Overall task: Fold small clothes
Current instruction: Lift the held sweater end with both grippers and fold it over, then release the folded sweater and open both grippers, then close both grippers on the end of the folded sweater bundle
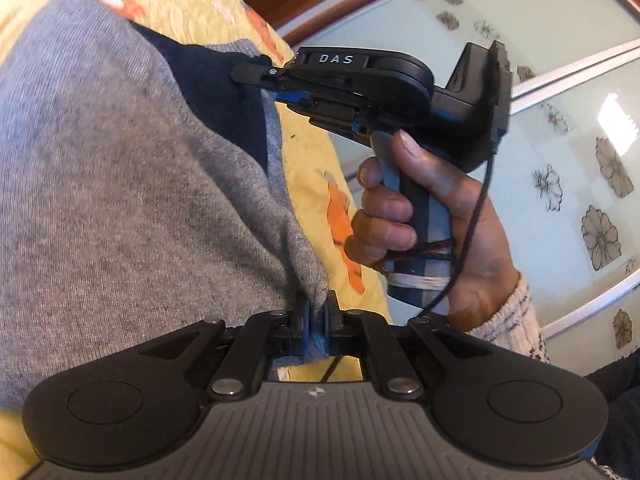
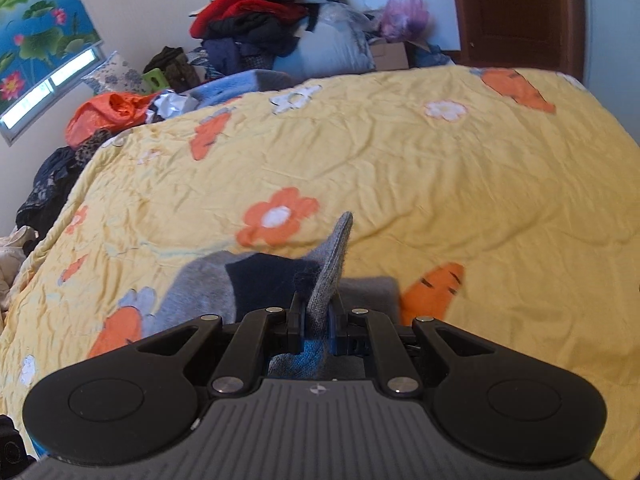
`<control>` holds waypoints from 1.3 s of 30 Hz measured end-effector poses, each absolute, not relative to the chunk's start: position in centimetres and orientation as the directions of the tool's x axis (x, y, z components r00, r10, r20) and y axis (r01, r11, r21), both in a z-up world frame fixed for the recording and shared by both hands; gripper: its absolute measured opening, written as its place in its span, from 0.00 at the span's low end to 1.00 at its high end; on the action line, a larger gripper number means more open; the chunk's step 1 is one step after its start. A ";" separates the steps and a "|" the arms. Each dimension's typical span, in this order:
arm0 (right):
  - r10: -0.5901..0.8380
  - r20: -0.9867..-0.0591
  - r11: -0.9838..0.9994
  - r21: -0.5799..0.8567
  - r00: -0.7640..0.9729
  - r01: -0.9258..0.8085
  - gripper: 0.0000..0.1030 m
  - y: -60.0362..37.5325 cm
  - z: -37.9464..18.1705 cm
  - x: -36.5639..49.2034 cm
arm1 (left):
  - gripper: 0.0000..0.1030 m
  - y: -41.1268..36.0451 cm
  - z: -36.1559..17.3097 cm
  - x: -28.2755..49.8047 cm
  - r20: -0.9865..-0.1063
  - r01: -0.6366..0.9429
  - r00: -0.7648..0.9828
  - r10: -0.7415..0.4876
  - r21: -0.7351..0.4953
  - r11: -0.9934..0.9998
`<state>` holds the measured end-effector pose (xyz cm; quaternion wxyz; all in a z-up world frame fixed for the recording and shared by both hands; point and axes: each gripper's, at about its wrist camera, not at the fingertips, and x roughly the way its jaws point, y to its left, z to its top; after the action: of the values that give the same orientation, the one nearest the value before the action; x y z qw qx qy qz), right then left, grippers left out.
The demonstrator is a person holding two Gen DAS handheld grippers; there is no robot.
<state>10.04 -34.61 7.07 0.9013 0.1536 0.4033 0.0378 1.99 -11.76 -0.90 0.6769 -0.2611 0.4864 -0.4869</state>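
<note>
A small grey knitted garment with a dark navy panel (image 1: 120, 168) hangs stretched between the two tools above a crinkled yellow quilt printed with orange flowers and carrots (image 2: 440, 184). The left gripper (image 1: 316, 316) has its jaws nearly closed, pinching a bunched grey edge of the garment between the pads. At the garment's far corner, the right gripper (image 1: 250, 76), black with white letters on its side, is clamped on the navy part; a hand (image 1: 432, 216) with a knitted cuff wraps the grey handle beside the garment. In the right wrist view, the right gripper (image 2: 318, 320) likewise has its jaws almost together, with a fold of grey knit standing up between them and the navy panel just to the left of it. The rest of the garment trails down onto the quilt in front of that fold. Beyond the garment, past the far edge of the quilt, sits a heap of dark and red clothes (image 2: 260, 12), and a brown wooden door (image 2: 516, 12) stands to the right.
</note>
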 end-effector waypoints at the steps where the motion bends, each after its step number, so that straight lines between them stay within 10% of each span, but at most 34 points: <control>1: 0.190 -0.714 0.948 0.312 0.674 0.064 0.16 -35.1 6.6 9.8 | 0.06 -11.8 -1.1 2.2 -0.415 0.411 0.045 -0.908 -0.821 0.396; 10: 0.150 -0.776 0.954 0.276 0.613 0.117 0.18 -37.0 1.5 9.7 | 0.06 -13.2 -3.7 2.1 -0.578 0.470 -0.002 -0.816 -0.721 0.510; 14: 0.074 -0.764 0.966 0.215 0.641 0.146 0.47 -36.6 2.4 8.8 | 0.10 -11.7 -2.7 1.5 -0.604 0.498 0.024 -0.796 -0.684 0.534; 16: 0.055 -0.737 0.972 0.194 0.674 0.133 0.46 -36.6 3.7 7.8 | 0.28 -10.2 -1.3 0.5 -0.621 0.520 0.036 -0.783 -0.658 0.545; 18: 0.030 -0.705 0.983 0.149 0.708 0.107 0.47 -36.2 5.2 6.3 | 0.77 -7.1 0.3 0.0 -0.599 0.528 0.058 -0.799 -0.660 0.534; 19: 0.036 -0.689 0.987 0.137 0.724 0.081 0.47 -35.9 5.8 5.6 | 0.81 -5.7 1.6 0.1 -0.578 0.540 0.091 -0.811 -0.656 0.528; 31: 0.082 -0.704 0.996 0.068 0.705 -0.048 0.48 -31.3 1.7 1.3 | 0.83 -2.6 -1.0 4.7 -0.693 0.482 0.248 -0.677 -0.518 0.707; 39: 0.212 -0.688 0.946 0.323 0.695 0.031 0.54 -35.3 3.7 -4.8 | 0.94 1.2 -0.6 6.6 -0.682 0.356 0.230 -0.694 -0.605 0.712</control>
<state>-4.75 -35.31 3.73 0.9070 0.1568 0.3876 0.0497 6.62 1.17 -0.58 0.7670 -0.1631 0.5175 -0.3424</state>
